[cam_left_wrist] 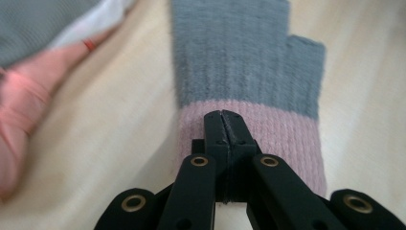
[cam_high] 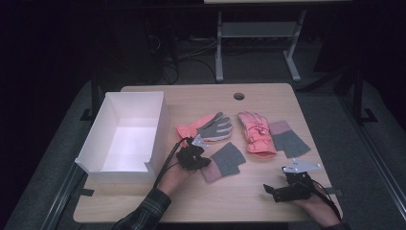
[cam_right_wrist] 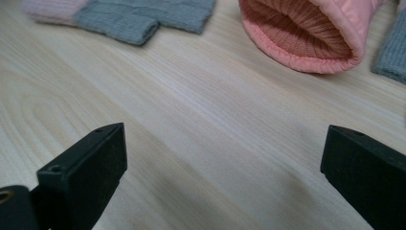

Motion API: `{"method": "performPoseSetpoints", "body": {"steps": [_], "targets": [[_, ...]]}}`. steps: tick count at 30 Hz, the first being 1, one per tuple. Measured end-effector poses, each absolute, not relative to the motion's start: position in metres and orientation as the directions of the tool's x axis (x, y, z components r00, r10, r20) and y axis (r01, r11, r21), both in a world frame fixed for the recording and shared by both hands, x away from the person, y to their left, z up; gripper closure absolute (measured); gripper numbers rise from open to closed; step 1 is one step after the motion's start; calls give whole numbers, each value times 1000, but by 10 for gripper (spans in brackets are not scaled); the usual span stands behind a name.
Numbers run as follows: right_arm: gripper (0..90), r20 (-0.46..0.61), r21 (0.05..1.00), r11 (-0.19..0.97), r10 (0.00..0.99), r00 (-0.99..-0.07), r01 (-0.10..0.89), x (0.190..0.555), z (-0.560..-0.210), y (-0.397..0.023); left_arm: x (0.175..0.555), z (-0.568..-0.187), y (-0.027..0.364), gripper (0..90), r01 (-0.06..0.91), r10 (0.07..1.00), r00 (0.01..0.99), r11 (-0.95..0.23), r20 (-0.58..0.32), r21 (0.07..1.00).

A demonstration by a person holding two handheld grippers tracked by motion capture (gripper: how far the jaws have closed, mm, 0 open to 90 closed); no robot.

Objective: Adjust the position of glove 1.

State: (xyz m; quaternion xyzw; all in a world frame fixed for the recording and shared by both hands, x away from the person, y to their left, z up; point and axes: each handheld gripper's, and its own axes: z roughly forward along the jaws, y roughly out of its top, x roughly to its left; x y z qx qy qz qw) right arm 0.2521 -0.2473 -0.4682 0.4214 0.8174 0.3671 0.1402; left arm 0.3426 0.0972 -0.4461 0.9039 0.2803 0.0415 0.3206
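A: Where is the left gripper (cam_high: 198, 155)?

B: Left of centre in the high view, its tips at the near end of the grey and pink fingerless glove (cam_high: 225, 161). In the left gripper view the two black jaws are pressed together over the glove's pink cuff (cam_left_wrist: 249, 134). Whether any knit is pinched between them, I cannot tell.

A: And the glove itself?

B: Flat on the wooden table (cam_high: 268, 96), just below the middle of the frame, cuff toward the lower left, grey part toward the upper right.

A: The right gripper (cam_high: 274, 190)?

B: Lower right of the high view, held low over bare wood. Its own view shows the jaws spread wide, with nothing but table between them.

A: What else lies there?

B: A pink glove with a grey palm (cam_high: 207, 127) just above the fingerless one, a pink padded glove (cam_high: 256, 134) right of centre, a second grey and pink fingerless glove (cam_high: 287, 138) touching it, and a white box (cam_high: 158, 127) at the left.
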Motion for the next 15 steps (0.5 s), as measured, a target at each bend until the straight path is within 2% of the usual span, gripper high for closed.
{"method": "performPoseSetpoints", "body": {"steps": [7, 11, 14, 15], "targets": [[16, 75, 718, 378, 793, -605, 584, 252, -468, -247, 314, -446, 106, 896, 488, 507, 848, -630, -156, 604], [16, 74, 716, 383, 790, -609, 583, 252, -468, -246, 312, -442, 106, 896, 470, 495, 858, -647, -138, 601], [16, 76, 716, 380, 792, -606, 585, 252, -469, -246, 317, -436, 110, 896, 478, 526, 841, -613, -126, 629], [16, 76, 716, 380, 791, -607, 586, 252, -469, -247, 320, -433, 115, 896, 491, 562, 820, -597, -105, 635]]}}
